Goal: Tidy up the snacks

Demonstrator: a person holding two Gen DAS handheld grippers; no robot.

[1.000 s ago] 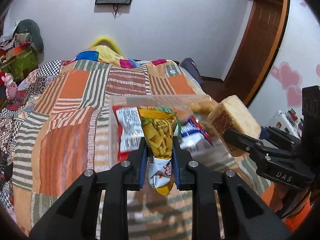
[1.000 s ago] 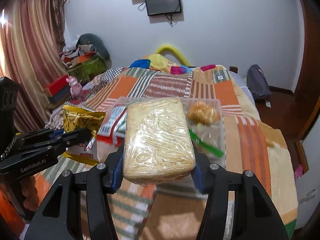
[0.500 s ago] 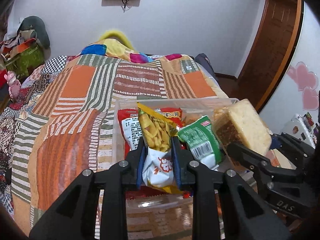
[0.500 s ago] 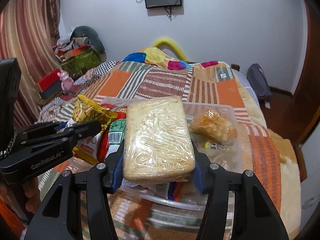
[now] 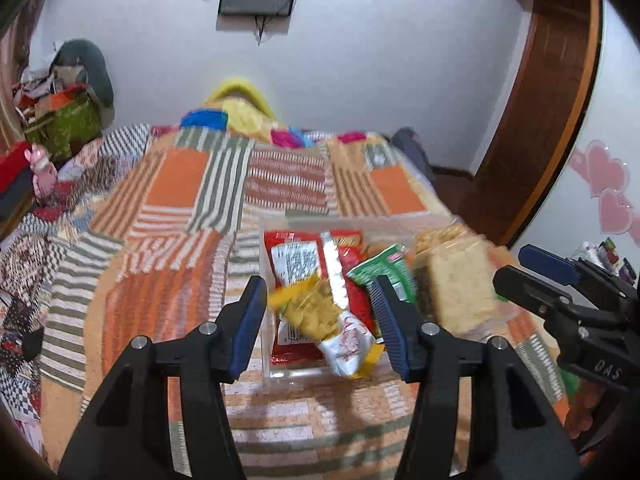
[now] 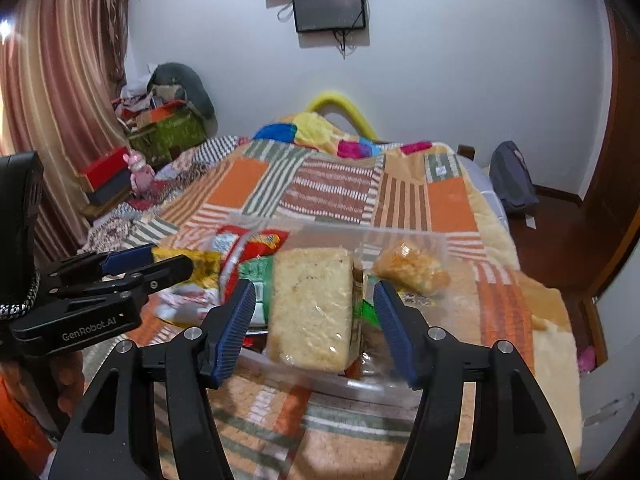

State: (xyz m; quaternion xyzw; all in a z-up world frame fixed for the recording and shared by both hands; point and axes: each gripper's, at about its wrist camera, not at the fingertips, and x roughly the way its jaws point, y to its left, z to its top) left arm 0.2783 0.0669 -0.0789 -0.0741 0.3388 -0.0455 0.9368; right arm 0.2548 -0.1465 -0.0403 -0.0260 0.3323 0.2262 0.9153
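A clear plastic bin (image 5: 276, 368) (image 6: 404, 240) sits on the patchwork bed and holds several snack packs. My left gripper (image 5: 320, 328) is open above its near edge. A yellow chip bag (image 5: 324, 320) lies tilted and blurred between the fingers, touching neither. My right gripper (image 6: 314, 328) is open too. A clear-wrapped cracker block (image 6: 310, 308) (image 5: 456, 280) stands loose between its fingers over the bin. A red pack (image 5: 296, 256), a green pack (image 5: 384, 268) and a small bag of orange snacks (image 6: 412, 268) lie in the bin.
The patchwork quilt (image 5: 176, 184) covers the bed around the bin. Piled clutter and boxes (image 6: 160, 128) stand at the far left by the curtain. A wooden door (image 5: 552, 92) is on the right. A grey bag (image 6: 514, 180) sits on the floor beside the bed.
Both grippers have opened. The left one let go of the yellow chip bag and the right one let go of the cracker block, and both drop toward the bin.
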